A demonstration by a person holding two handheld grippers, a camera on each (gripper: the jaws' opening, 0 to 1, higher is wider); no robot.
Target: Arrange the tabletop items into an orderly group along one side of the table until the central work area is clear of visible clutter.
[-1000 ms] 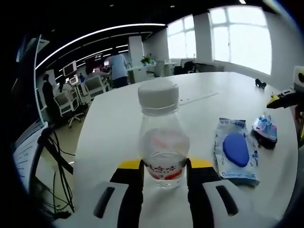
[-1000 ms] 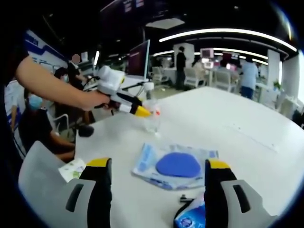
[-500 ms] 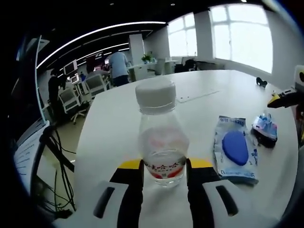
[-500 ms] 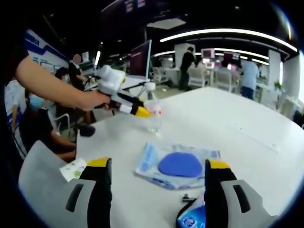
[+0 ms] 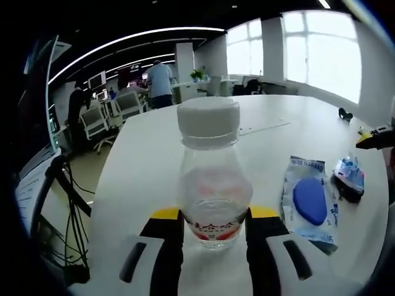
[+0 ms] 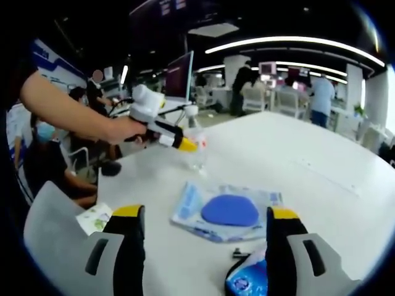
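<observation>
A clear plastic bottle (image 5: 213, 191) with a white cap and a red label stands upright between my left gripper's (image 5: 215, 227) jaws, which are shut on its lower body. In the right gripper view a hand holds that left gripper (image 6: 190, 146) against the bottle (image 6: 197, 155) on the white table's far side. A see-through packet with a blue oval pad (image 5: 309, 200) lies flat to the bottle's right. The packet (image 6: 227, 211) lies just ahead of my right gripper (image 6: 205, 213), which is open and holds nothing. A small blue-and-white pack (image 6: 249, 278) sits by the right jaw.
The round white table (image 5: 142, 160) has bare surface beyond and left of the bottle. The small pack (image 5: 347, 177) lies past the blue packet. A green-and-white card (image 6: 93, 219) lies near the table edge by the left jaw. Office chairs, desks and people stand behind.
The left gripper view has shifted a little and the bottle looks slightly larger, still held. The right gripper stays open over the packet. People in the background have walked.
</observation>
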